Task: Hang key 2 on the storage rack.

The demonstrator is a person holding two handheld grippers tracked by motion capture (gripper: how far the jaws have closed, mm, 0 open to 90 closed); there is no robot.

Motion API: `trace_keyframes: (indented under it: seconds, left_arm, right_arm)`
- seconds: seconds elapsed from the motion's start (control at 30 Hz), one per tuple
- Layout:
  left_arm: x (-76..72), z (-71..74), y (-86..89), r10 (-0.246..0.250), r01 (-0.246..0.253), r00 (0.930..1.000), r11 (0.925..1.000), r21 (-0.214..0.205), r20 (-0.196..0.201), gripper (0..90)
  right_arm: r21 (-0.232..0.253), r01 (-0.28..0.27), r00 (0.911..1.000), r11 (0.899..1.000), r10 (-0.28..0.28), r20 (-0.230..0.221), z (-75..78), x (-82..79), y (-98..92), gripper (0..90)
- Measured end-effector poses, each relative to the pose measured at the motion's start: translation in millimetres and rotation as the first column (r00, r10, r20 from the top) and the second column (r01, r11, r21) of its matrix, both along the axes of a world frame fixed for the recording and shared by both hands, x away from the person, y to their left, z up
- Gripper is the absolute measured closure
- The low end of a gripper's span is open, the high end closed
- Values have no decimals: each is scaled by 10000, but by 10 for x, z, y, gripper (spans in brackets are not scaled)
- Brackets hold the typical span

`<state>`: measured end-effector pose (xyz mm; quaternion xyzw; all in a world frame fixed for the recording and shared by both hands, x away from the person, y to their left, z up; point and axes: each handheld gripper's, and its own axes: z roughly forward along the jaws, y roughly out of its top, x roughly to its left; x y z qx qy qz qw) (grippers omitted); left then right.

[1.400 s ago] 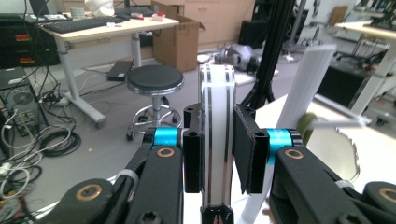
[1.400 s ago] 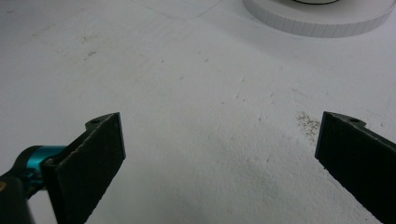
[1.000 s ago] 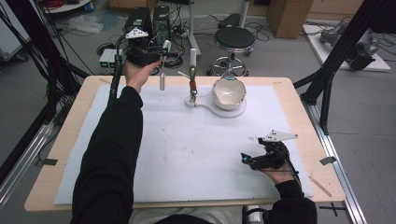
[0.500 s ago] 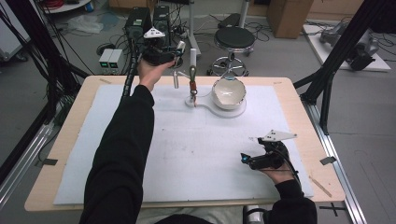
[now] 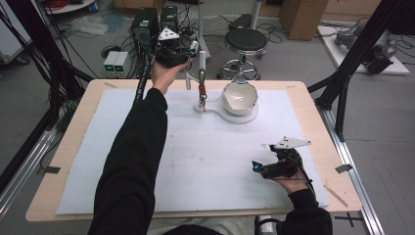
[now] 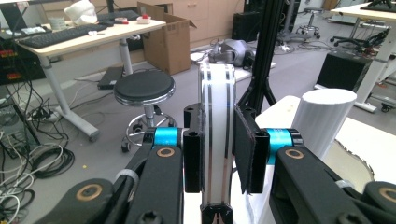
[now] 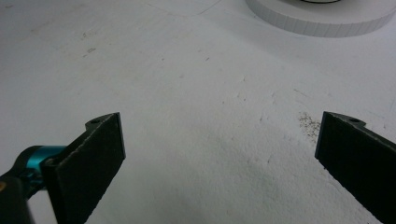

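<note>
My left gripper (image 5: 182, 53) hangs above the table's far edge, shut on an upright white and silver bar (image 6: 215, 140); its black pads (image 6: 245, 149) press both sides of it. The bar's lower end (image 5: 187, 81) hangs over the far edge of the table. Just right of it stands a white round post (image 5: 201, 58) (image 6: 322, 121). Below the post, a brown and red piece (image 5: 201, 91) rises from a white base (image 5: 244, 118) that also carries a white bowl (image 5: 240, 98). Near the front right, my right gripper (image 5: 254, 168) (image 7: 219, 158) rests low over the white mat, open with nothing between its jaws.
A white mat (image 5: 215, 156) covers most of the wooden table (image 5: 313, 127). Black frame legs (image 5: 342, 83) stand at the right edge. Beyond the far edge are a black stool (image 5: 247, 39), electronics boxes (image 5: 146, 24) and cables on the floor.
My left gripper has moved to the right along the far edge with the bar in it, closer to the white post. The right gripper has stayed put.
</note>
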<state>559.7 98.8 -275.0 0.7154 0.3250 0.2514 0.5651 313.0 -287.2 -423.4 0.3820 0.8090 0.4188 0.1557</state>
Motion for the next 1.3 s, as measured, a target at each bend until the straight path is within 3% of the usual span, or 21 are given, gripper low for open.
trace_keyframes:
  seconds: [0.07,0.27,0.47,0.77,0.93,1.0,1.03,1.2,1.23,1.3]
  left_arm:
    - [-6,-3,-16,-121,120,9999,9997,-194,-46,747]
    - [-38,-10,-78,-385,383,9991,9992,-139,-179,746]
    - [-44,-37,-81,-285,274,9991,9990,-343,-311,746]
    - [-2,-160,-46,-266,123,9956,9877,-1560,-897,744]
    - [-4,-178,-19,-314,115,9932,9847,-1738,-1122,735]
    - [3,-166,24,-392,4,9870,9703,-2419,-1556,615]
    - [9,-164,42,-357,-98,9844,9665,-2564,-1723,546]
    - [3,-159,84,-301,-194,9815,9669,-2546,-1893,255]
    - [2,-158,97,-423,-121,9798,9631,-2689,-1957,211]
    - [13,-164,136,-956,189,9706,9453,-3256,-2210,168]
  right_arm:
    - [6,-3,10000,10000,3,-3,-1,1,0,6]
    - [-8,-15,10000,10000,15,18,-1,1,-2,6]
    - [-28,-15,10000,10000,15,9,-2,1,3,7]
    - [-29,2,10000,10000,-2,-8,-2,1,4,7]
    - [7,33,10000,10000,-33,-41,0,-1,-5,7]
    - [-30,3,9999,10000,-4,-101,-7,4,0,6]
    - [-55,-2,10000,10000,1,-98,-11,5,5,6]
    - [0,54,10000,10000,-54,-52,-3,-4,-5,6]
    - [27,42,10000,10000,-41,-55,-3,-3,-10,6]
    - [24,82,9999,10000,-82,-109,-8,-3,-15,6]
